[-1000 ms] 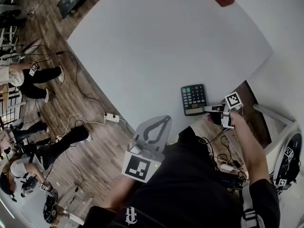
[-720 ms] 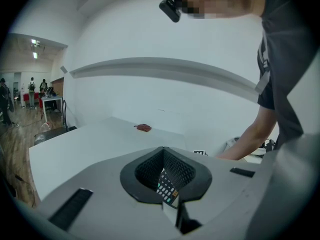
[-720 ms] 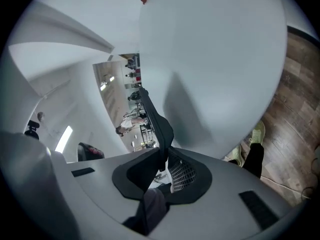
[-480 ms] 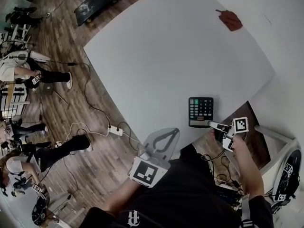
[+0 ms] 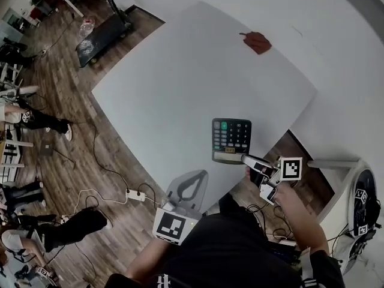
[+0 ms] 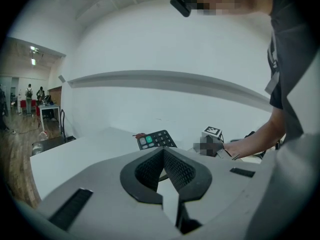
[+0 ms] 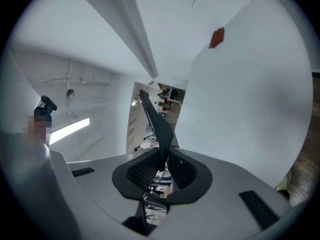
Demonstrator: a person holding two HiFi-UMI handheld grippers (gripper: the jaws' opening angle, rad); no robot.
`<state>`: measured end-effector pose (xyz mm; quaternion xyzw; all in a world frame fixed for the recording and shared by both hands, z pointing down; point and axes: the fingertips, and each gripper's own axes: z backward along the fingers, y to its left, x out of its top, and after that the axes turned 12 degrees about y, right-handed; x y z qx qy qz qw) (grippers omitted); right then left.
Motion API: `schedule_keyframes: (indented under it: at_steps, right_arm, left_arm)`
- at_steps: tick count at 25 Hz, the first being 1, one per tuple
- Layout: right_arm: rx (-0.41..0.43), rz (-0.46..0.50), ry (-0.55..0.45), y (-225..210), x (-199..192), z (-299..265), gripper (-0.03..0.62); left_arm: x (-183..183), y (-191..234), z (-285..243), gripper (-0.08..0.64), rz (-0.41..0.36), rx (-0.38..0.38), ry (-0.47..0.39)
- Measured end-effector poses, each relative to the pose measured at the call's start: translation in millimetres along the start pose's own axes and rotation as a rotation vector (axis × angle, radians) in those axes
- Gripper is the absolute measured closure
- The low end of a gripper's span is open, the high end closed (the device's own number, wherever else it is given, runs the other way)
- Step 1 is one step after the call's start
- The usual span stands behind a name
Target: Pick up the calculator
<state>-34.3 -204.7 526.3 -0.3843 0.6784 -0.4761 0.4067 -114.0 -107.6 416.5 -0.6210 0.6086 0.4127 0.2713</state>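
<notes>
The right gripper (image 5: 246, 159) pinches the near short edge of the dark rectangular plastic calculator (image 5: 231, 138). Its pads press on the thin body, which the right gripper view shows edge-on, running straight out from between the jaws. The calculator is held with its keys up over the near corner of the white rectangular table (image 5: 180, 89), tilted clear of the tabletop. A small red object (image 5: 257, 42) lies at the table's far edge. The left gripper (image 5: 200, 176) hangs at the table's near corner, its jaws pressed together with nothing between them.
</notes>
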Motion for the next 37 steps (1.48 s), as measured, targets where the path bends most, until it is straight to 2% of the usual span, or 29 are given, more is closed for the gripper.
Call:
schedule_keyframes:
  at_steps: [4, 8, 13, 21, 27, 37]
  right_arm:
    - [-0.006, 0.098, -0.088, 56, 4, 6, 0.532]
    - [0.041, 0.112, -0.150, 95, -4, 11, 0.532]
    - [0.048, 0.122, -0.232, 123, -16, 22, 0.532]
    - [0.083, 0.214, -0.349, 191, -38, 27, 0.532]
    - [0.108, 0.248, -0.373, 213, -54, 24, 0.532]
    - [0.149, 0.246, -0.398, 234, -79, 21, 0.532]
  left_arm:
    - [13, 0, 10, 0.554, -0.015, -0.010, -0.044]
    - [24, -5, 26, 0.554, -0.030, -0.018, -0.088]
    - [38, -11, 48, 0.554, -0.046, -0.029, -0.138]
    - [53, -20, 82, 0.554, -0.065, -0.078, -0.206]
    - [55, -23, 100, 0.554, -0.087, -0.098, -0.239]
    - [51, -32, 124, 0.554, -0.108, -0.119, -0.266]
